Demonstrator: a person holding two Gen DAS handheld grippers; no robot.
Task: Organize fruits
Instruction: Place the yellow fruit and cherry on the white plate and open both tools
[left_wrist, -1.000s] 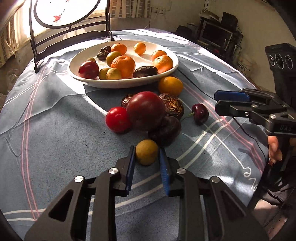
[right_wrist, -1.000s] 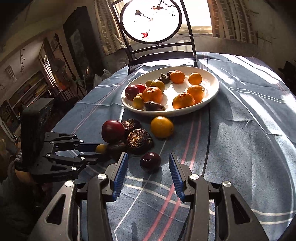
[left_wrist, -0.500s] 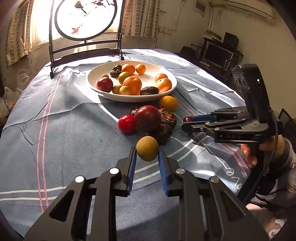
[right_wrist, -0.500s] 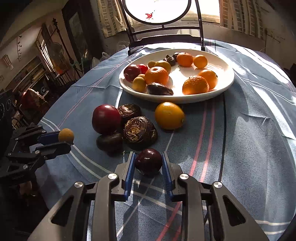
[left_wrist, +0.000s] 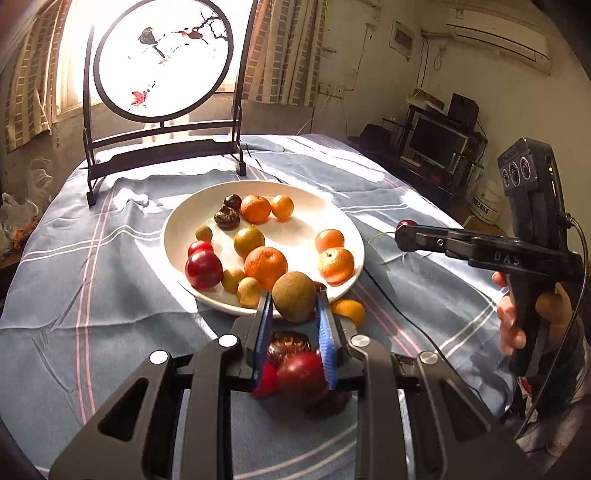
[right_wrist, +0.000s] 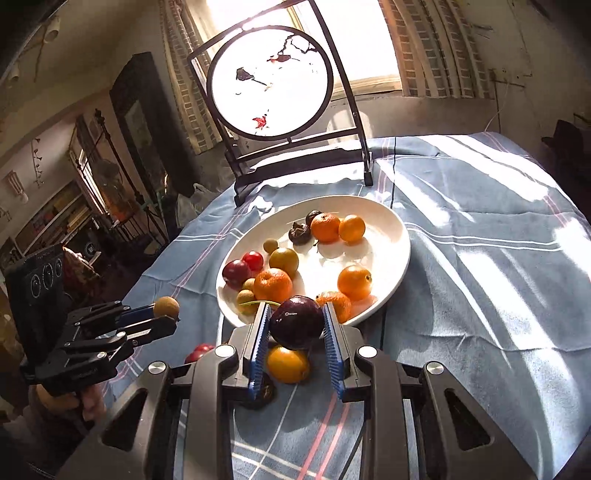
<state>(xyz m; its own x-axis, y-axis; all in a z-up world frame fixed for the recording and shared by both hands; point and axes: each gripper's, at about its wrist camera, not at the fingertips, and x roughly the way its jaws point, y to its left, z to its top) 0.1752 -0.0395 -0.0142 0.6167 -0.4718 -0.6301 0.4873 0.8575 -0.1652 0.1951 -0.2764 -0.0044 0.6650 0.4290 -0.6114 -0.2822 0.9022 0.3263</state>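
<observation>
Glossy round plum (right_wrist: 295, 322) between ribbed fingers (right_wrist: 258, 347)

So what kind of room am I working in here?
Most likely a lived-in home, a living or dining room: a cloth-covered table by a curtained window, a decorative round screen, and a TV on a stand.

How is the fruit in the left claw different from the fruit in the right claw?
The yellow-brown fruit in the left gripper is pale and dull-skinned; the dark purple fruit in the right gripper is deep-coloured and glossy. The purple one carries a thin green stem; no stem shows on the yellow-brown one. Both are round, clamped between blue pads and held above the cloth near the white plate.
</observation>
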